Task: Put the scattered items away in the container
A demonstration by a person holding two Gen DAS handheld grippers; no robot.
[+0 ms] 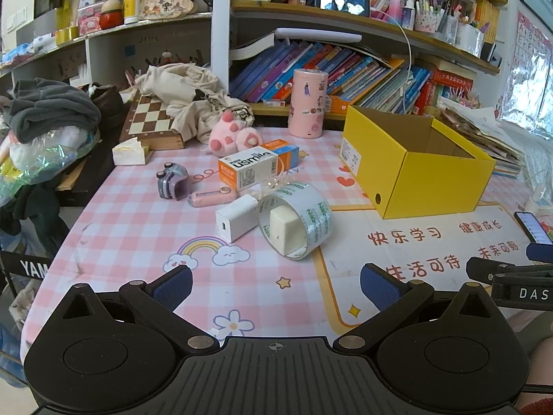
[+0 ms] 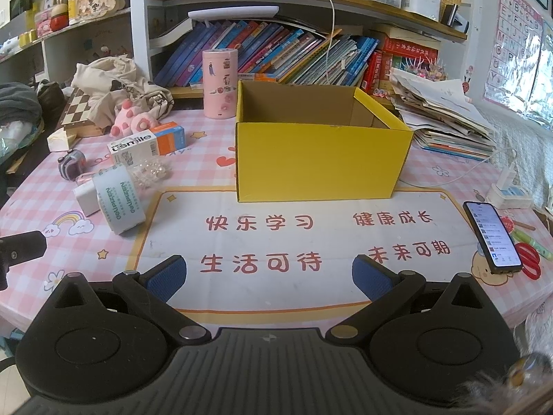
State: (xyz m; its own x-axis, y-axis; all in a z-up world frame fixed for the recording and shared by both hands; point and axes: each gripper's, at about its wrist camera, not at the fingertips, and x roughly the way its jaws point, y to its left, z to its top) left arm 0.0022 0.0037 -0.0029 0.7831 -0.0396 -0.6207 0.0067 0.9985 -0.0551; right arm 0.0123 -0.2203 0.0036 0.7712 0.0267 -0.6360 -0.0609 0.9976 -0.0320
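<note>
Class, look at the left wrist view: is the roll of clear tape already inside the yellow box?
No, the roll of clear tape lies on the tablecloth beside the white charger, apart from the yellow box.

Centre of the left wrist view, the white-and-orange carton (image 1: 247, 170) reads "usmile", and low at the left edge a black strip (image 1: 29, 267) shows "YAM", while "DAS" sits on the black gripper body (image 1: 525, 292) at lower right. On the desk mat (image 2: 242, 242) in the right wrist view, red characters read 快乐学习, 健康成长, 生活可待, 未来可期. Upper right, a wall poster (image 2: 518, 27) carries alphabet letters A, B, C, and the tape roll's (image 2: 119, 199) print is too blurred to make out.
</note>
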